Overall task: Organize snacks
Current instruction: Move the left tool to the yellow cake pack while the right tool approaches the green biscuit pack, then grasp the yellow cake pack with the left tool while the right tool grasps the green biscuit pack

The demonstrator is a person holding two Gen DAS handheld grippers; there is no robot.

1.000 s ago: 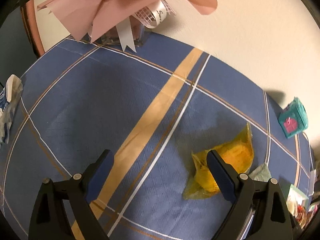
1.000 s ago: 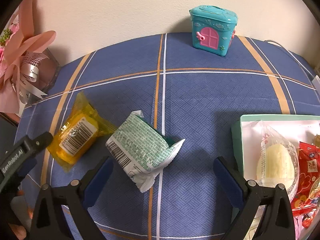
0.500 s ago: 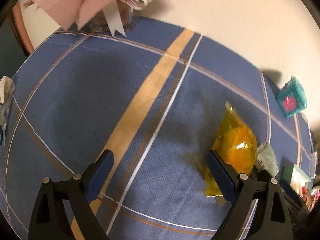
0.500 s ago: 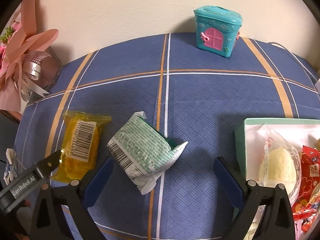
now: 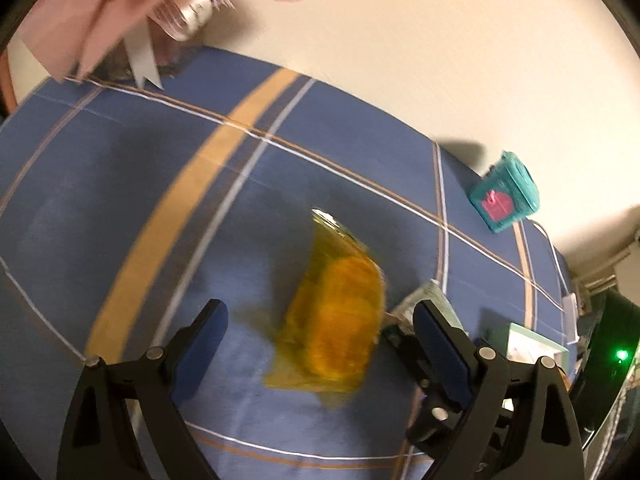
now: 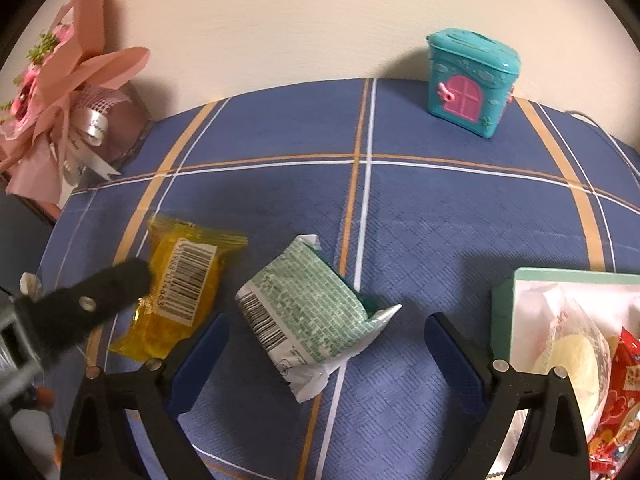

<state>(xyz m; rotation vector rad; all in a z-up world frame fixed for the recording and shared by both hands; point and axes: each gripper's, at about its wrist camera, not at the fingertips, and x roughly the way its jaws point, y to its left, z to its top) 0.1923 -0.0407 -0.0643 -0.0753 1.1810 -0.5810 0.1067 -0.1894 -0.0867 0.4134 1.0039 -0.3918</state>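
A yellow snack packet [image 5: 336, 312] [image 6: 182, 284] lies on the blue checked tablecloth. My left gripper [image 5: 320, 328] is open with the packet between its jaws, apart from both; one left finger [image 6: 104, 288] shows in the right wrist view at the packet's left side. A green and white snack packet [image 6: 308, 312] lies to the yellow one's right, and its corner shows in the left wrist view [image 5: 424, 300]. My right gripper [image 6: 326, 344] is open, its jaws either side of the green packet. A mint box [image 6: 560, 280] at the right holds a pale bun packet [image 6: 572, 348] and a red packet [image 6: 624, 392].
A teal toy house with a pink door [image 6: 472, 80] [image 5: 506, 200] stands by the wall at the back. A pink bouquet with ribbon [image 6: 68, 120] [image 5: 132, 20] sits at the back left corner. A white cable [image 5: 560, 272] runs along the right edge of the table.
My left gripper has swung right, so the yellow packet now sits between its jaws; the packet turned from slanted to more upright. The right gripper barely moved.
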